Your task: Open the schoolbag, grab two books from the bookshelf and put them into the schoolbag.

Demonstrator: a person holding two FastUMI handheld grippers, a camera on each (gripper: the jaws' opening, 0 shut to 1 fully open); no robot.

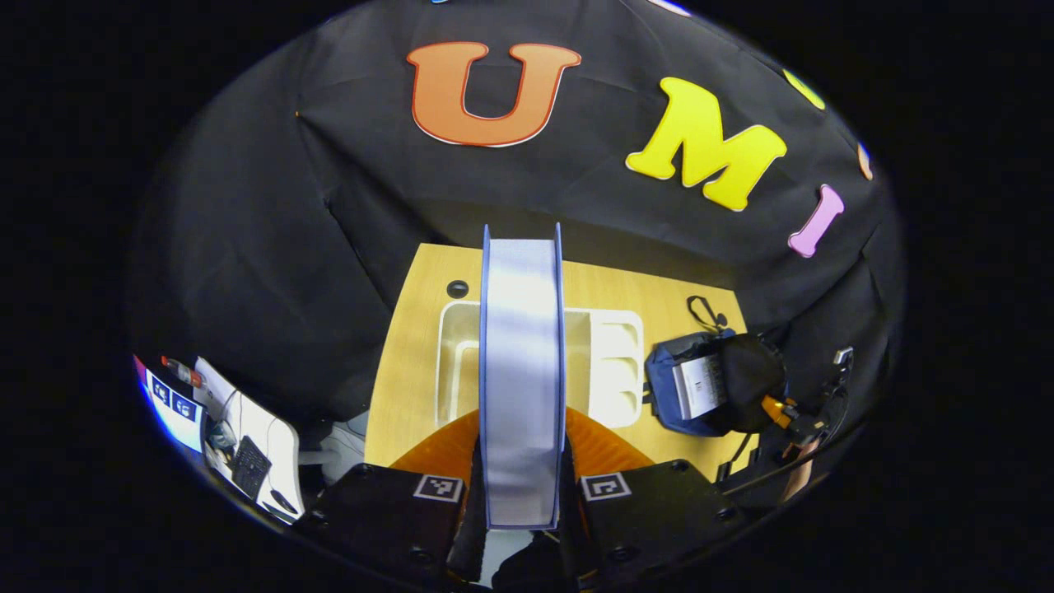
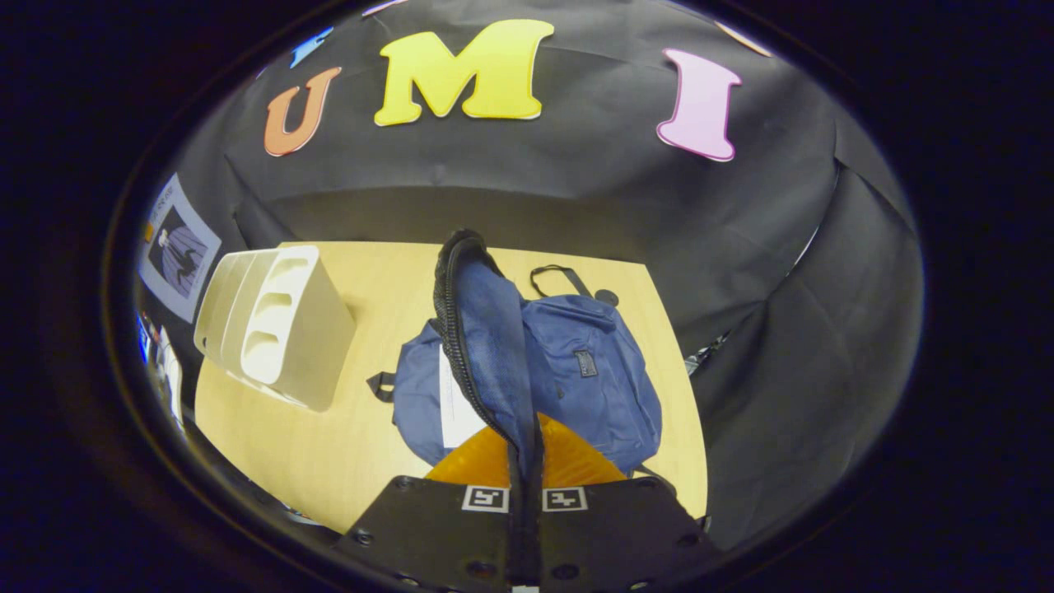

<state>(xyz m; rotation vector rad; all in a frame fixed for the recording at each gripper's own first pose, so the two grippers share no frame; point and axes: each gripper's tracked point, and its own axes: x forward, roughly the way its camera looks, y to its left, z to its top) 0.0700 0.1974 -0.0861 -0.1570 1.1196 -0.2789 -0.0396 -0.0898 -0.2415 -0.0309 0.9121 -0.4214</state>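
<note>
My left gripper is shut on a book with blue covers and white pages, held upright and edge-on above the white bookshelf. The blue schoolbag lies to the right on the wooden table, and a white book shows in its mouth. In the right gripper view my right gripper is shut on the schoolbag's flap, lifting its zipper edge. Below it the schoolbag lies open with the white book inside. The bookshelf stands to its left.
The wooden table ends at the black cloth wall behind and to the right. A black round hole sits near the table's back left corner. Beyond the table's left edge stands a white desk with a keyboard. The bag's strap loop lies behind it.
</note>
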